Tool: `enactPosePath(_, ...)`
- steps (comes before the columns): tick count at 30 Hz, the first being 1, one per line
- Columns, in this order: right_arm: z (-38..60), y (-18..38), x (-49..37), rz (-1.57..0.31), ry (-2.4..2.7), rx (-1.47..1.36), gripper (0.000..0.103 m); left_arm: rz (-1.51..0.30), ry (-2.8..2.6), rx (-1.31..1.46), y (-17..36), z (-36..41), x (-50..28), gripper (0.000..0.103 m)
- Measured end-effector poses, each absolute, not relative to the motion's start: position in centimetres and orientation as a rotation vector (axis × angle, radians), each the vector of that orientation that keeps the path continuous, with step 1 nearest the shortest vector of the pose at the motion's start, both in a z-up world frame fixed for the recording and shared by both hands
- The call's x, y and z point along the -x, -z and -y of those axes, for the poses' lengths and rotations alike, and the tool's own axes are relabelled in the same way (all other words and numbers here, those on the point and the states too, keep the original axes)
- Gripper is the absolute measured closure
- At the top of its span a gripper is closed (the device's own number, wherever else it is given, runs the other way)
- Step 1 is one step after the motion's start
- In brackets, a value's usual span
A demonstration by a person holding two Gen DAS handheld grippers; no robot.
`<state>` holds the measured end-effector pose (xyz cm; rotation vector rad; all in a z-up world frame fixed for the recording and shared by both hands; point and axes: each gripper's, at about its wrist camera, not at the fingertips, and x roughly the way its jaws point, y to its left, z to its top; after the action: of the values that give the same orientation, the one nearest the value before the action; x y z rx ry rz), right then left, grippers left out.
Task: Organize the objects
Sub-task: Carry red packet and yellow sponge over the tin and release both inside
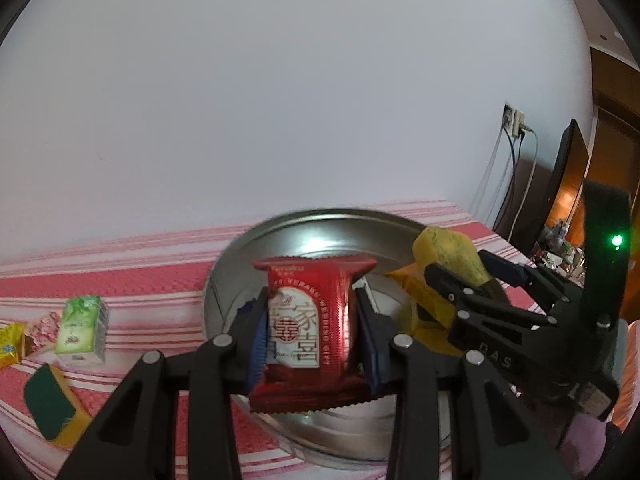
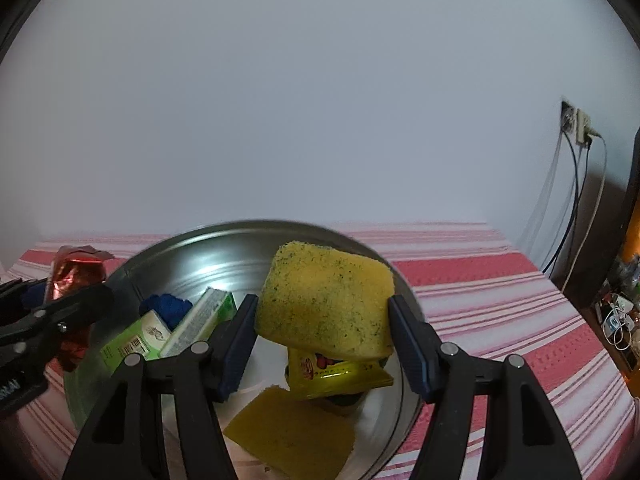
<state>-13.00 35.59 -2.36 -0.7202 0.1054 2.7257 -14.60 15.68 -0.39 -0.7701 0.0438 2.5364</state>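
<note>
While the left gripper (image 1: 310, 322) clamps a red foil snack packet (image 1: 310, 320) reading "WEDDING GIFT", upright over the round metal tray (image 1: 280, 236), the right gripper (image 2: 322, 322) pinches a yellow speckled sponge (image 2: 324, 300), tilted above the tray. Only the left view shows a green carton (image 1: 82, 330) and a green-backed sponge (image 1: 54, 404) on the striped cloth (image 1: 120, 280); only the right view shows a yellow sachet (image 2: 340, 372) inside the tray.

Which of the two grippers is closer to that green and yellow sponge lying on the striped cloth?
Left. The left gripper, holding the red snack packet, is beside the green and yellow sponge. The right gripper is farther, across the metal bowl.
</note>
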Motion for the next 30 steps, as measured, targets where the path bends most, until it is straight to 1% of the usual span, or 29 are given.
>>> enactPosePath(6,-35.9,2.9,13.7,-0.112,-2.741,0.757,0.036,-0.024,-2.522,0.814,1.4,-15.8,15.4,0.065)
enactPosePath(9,-35.6,3.1,14.0,-0.094,-2.737,0.772,0.035,-0.022,-2.524,0.823,1.6,-15.9,15.5,0.061)
enactPosePath(11,-35.3,3.2,14.0,-0.077,-2.743,0.772,0.035,-0.017,-2.532,0.821,1.5,-15.6,15.6,0.054)
enactPosePath(13,-35.1,3.2,14.2,-0.059,-2.741,0.78,0.034,-0.007,-2.532,0.815,1.5,-15.5,15.5,0.039)
enactPosePath(14,-35.0,3.2,14.4,-0.05,-2.741,0.779,0.034,0.001,-2.536,0.811,1.4,-15.4,15.5,0.034)
enactPosePath(16,-35.0,3.2,14.3,-0.059,-2.745,0.776,0.034,0.02,-2.555,0.795,1.3,-15.2,15.5,0.02)
enactPosePath(17,-35.1,3.2,14.3,-0.072,-2.748,0.778,0.034,0.03,-2.568,0.787,1.2,-15.0,15.5,0.015)
enactPosePath(18,-35.2,3.2,14.2,-0.082,-2.751,0.779,0.034,0.041,-2.578,0.781,1.1,-14.9,15.5,0.005)
enactPosePath(19,-35.3,3.2,14.1,-0.093,-2.756,0.777,0.034,0.062,-2.6,0.765,1.1,-14.6,15.4,0.0)
enactPosePath(26,-34.9,2.6,13.5,-0.141,-2.824,0.758,0.033,0.057,-2.694,0.722,1.1,-13.9,15.3,0.0)
enactPosePath(29,-35.0,2.3,13.0,-0.164,-2.827,0.745,0.031,0.087,-2.708,0.705,1.0,-13.1,15.2,0.0)
enactPosePath(30,-35.1,2.2,13.0,-0.17,-2.825,0.744,0.029,0.097,-2.714,0.697,1.0,-12.8,15.1,0.0)
